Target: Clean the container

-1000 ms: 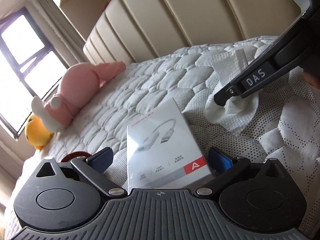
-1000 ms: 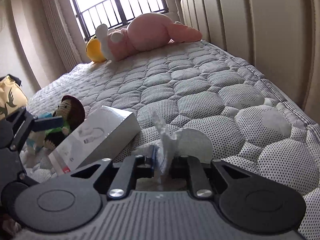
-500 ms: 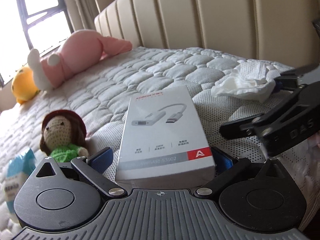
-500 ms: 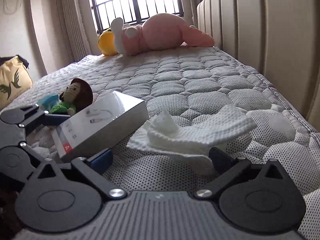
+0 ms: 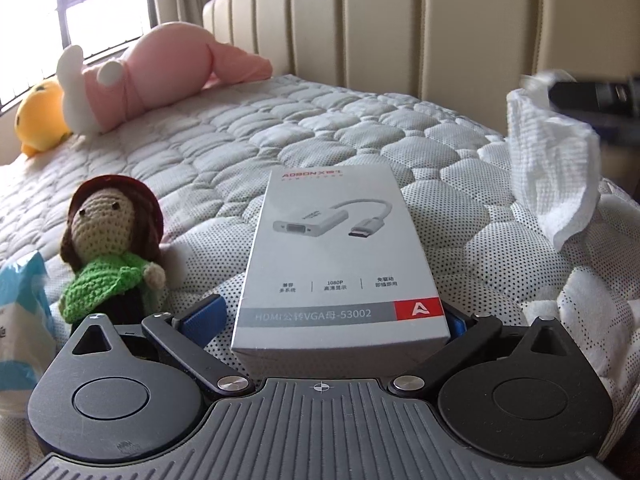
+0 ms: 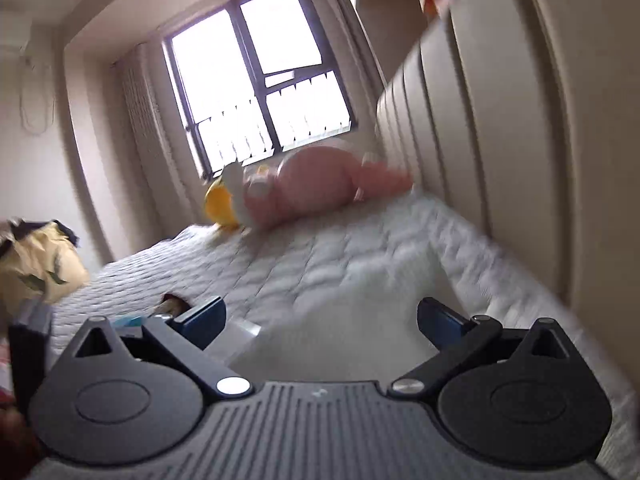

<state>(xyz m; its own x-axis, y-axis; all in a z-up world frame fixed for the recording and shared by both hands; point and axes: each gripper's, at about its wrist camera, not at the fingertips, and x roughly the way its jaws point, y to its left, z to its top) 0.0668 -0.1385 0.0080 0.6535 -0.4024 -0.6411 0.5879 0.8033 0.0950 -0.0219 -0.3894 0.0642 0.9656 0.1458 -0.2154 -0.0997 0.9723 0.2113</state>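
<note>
Left wrist view: my left tool [image 5: 334, 312] sits low at the bottom of the frame with its blue-padded fingers [image 5: 204, 312] spread wide, and the grey box [image 5: 340, 264] lies flat on the quilted mattress [image 5: 280, 136] between them; the left pad stands clear of the box, while the right pad is mostly hidden behind its lower right corner, so I cannot tell whether it touches. The lid reads "ADBON" at the top, shows a drawing of an adapter cable, then "1080P" among small Chinese characters, and a grey band with "HDMI", "VGA" and "53002" beside a red square bearing a white "A". At the upper right edge a crumpled white tissue [image 5: 556, 168] hangs in the air from a blurred dark tool tip. A crocheted doll [image 5: 114, 240] in a green top stands just left of the box, a light blue packet [image 5: 24, 304] at the far left edge, and a pink plush [image 5: 168, 68] with a yellow plush [image 5: 40, 116] lies in the upper left by the window. In the right wrist view, heavily blurred, my right tool [image 6: 320, 320] shows its fingers wide apart at the bottom, with a pale smear between them that I cannot identify.
</note>
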